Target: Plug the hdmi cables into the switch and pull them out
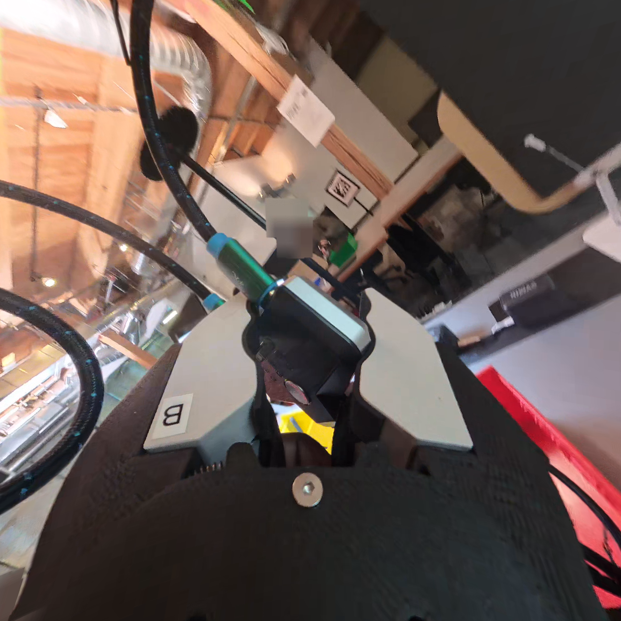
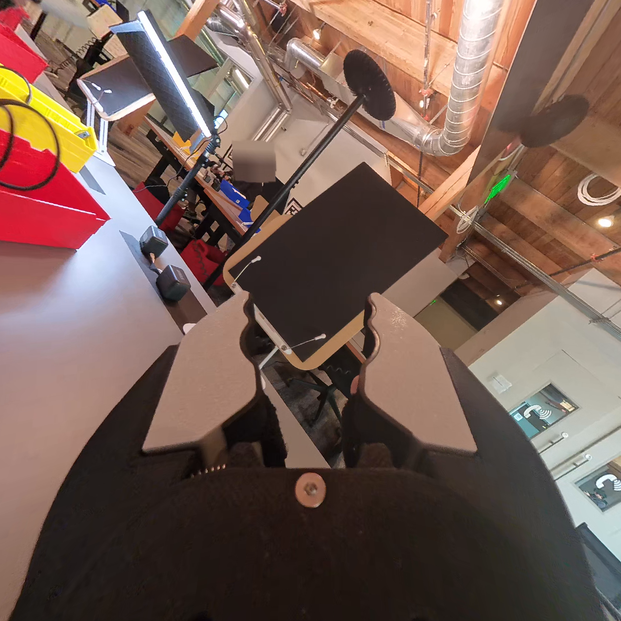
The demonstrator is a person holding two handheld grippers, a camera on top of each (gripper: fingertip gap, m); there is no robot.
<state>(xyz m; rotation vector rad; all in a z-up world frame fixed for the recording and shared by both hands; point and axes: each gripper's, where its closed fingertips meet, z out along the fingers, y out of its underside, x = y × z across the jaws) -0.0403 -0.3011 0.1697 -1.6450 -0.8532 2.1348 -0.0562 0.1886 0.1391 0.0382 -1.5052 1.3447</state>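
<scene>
In the left wrist view my left gripper [image 1: 307, 322] is shut on the small black and silver HDMI switch [image 1: 312, 339], held up in the air and tilted. A green HDMI plug [image 1: 243, 265] with a blue collar sits in the switch's far end, and its black braided cable [image 1: 148, 111] runs up and away. A second blue-collared plug [image 1: 211, 300] shows behind the left finger; its seating is hidden. More braided cable [image 1: 80, 369] loops at the left. In the right wrist view my right gripper [image 2: 307, 322] is open and empty, pointing past the table edge.
A grey table [image 2: 67, 319] lies at the left of the right view, with a red bin [image 2: 40, 208], a yellow bin [image 2: 43, 124] and two black power adapters [image 2: 164, 265] near its edge. A black board [image 2: 332, 262] on a stand is ahead. A red bin [image 1: 554, 447] shows in the left view.
</scene>
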